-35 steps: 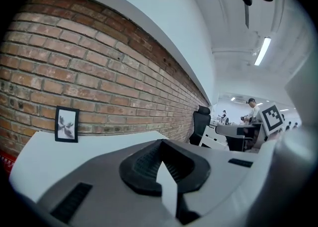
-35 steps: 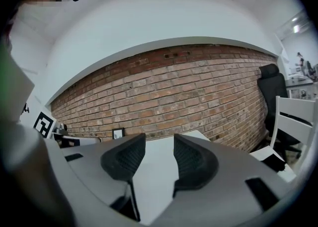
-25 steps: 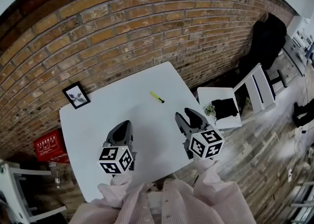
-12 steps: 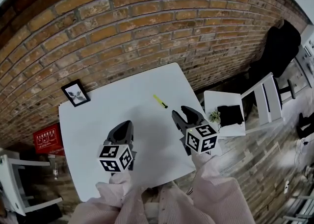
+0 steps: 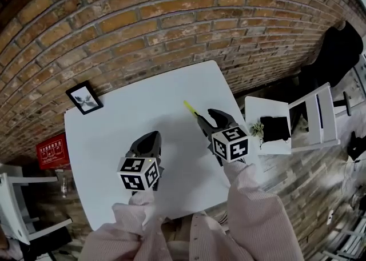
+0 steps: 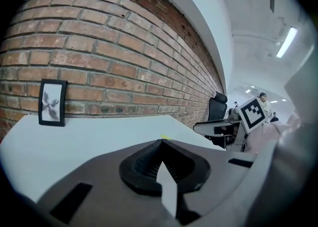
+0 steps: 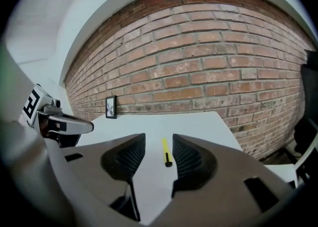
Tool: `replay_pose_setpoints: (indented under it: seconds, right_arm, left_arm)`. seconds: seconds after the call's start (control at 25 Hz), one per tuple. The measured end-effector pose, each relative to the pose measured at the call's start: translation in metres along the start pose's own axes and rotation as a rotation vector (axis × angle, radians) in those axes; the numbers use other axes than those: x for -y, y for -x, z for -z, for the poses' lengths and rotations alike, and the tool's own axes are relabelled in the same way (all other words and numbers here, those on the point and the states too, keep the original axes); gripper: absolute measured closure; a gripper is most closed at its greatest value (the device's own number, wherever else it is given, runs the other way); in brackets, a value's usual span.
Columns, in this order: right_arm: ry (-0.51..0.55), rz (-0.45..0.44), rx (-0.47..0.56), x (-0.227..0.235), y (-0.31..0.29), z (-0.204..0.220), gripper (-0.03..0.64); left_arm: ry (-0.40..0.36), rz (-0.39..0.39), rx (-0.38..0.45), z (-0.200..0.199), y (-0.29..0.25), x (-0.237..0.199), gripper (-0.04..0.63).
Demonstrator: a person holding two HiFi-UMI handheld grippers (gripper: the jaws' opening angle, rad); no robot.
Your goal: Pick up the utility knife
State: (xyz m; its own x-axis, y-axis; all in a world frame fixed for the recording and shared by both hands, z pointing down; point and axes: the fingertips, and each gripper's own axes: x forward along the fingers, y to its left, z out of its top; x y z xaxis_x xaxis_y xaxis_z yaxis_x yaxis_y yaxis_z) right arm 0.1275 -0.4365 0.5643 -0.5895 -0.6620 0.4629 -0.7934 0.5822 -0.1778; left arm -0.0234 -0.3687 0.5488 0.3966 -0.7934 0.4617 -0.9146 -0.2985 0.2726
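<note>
The utility knife (image 5: 190, 107) is a thin yellow stick with a black end, lying on the white table (image 5: 126, 123) near its far right side. My right gripper (image 5: 209, 118) hovers just short of it, open. In the right gripper view the utility knife (image 7: 165, 152) lies lengthwise in the gap between the two jaws, black end nearest me, with my right gripper (image 7: 159, 152) touching nothing. My left gripper (image 5: 150, 138) is over the table's middle, shut and empty. In the left gripper view my left gripper (image 6: 162, 144) has its jaws pressed together, with a sliver of the yellow knife (image 6: 165, 138) beyond them.
A small black picture frame (image 5: 84, 97) stands at the table's far left corner against the brick wall (image 5: 171, 20). A white side table (image 5: 269, 125) with a plant and a black object, and a white chair (image 5: 317, 118), stand right of the table. A red box (image 5: 51, 150) sits on the floor at the left.
My right gripper has moved forward toward the knife, which now lies in line with its open jaws. The left gripper has stayed near the table's middle. The head camera has shifted.
</note>
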Motion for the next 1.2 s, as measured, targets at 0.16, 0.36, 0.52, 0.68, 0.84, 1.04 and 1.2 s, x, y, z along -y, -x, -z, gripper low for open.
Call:
replay_pose_setpoints:
  seconds: [0.16, 0.36, 0.52, 0.68, 0.84, 1.04, 1.2]
  right_arm:
    - [0.019, -0.019, -0.049, 0.001, -0.02, 0.011, 0.453]
    - [0.05, -0.033, -0.113, 0.003, -0.043, 0.024, 0.453]
    - [0.087, -0.039, -0.177, 0.005, -0.058, 0.034, 0.453]
    - [0.105, -0.04, -0.233, 0.006, -0.067, 0.044, 0.453]
    - [0.097, -0.025, -0.261, 0.01, -0.073, 0.05, 0.453]
    - [0.105, -0.026, -0.305, 0.009, -0.078, 0.058, 0.454]
    - [0.132, -0.001, -0.331, 0.013, -0.079, 0.061, 0.493]
  left_arm:
    - [0.004, 0.008, -0.03, 0.01, -0.013, -0.001, 0.601]
    - [0.004, 0.015, -0.065, 0.022, -0.027, -0.004, 0.601]
    - [0.018, 0.013, -0.083, 0.03, -0.035, -0.008, 0.601]
    - [0.032, 0.015, -0.098, 0.036, -0.04, -0.008, 0.601]
    - [0.04, 0.022, -0.109, 0.039, -0.044, -0.009, 0.601]
    - [0.05, 0.026, -0.116, 0.042, -0.046, -0.012, 0.601]
    - [0.054, 0.027, -0.117, 0.041, -0.045, -0.015, 0.601]
